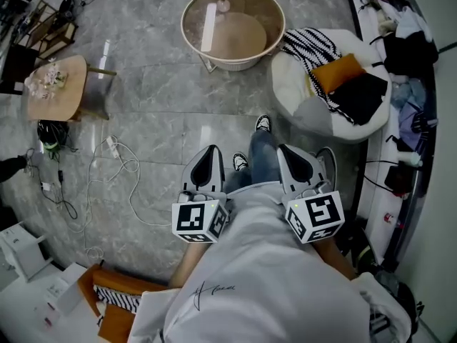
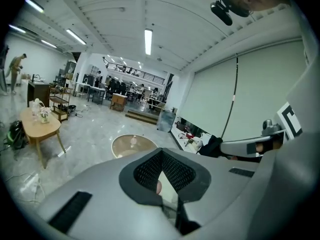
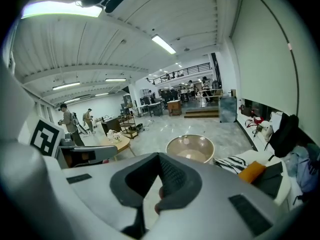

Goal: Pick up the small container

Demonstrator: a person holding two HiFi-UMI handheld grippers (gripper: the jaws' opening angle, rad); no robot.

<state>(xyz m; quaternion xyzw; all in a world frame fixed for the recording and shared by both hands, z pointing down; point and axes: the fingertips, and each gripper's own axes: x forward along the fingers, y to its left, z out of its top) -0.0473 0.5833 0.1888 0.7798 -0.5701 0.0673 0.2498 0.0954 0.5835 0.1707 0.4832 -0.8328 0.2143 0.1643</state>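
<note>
Ahead of the left gripper (image 1: 209, 153) and right gripper (image 1: 294, 156), open grey floor (image 1: 164, 98) is stretching up the middle of the frame to the round glass table (image 1: 233, 63) at top centre. A white beanbag (image 1: 289, 84) piled with cloths is crowding that table's right side. A wooden table (image 1: 64, 98) is standing at upper left, and cables (image 1: 128, 164) are trailing across the floor at left.

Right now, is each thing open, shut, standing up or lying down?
Left gripper: shut, empty.
Right gripper: shut, empty.
Small container: upright on the round table, untouched.
Round table: standing upright.
Striped blanket: draped over the armchair.
</note>
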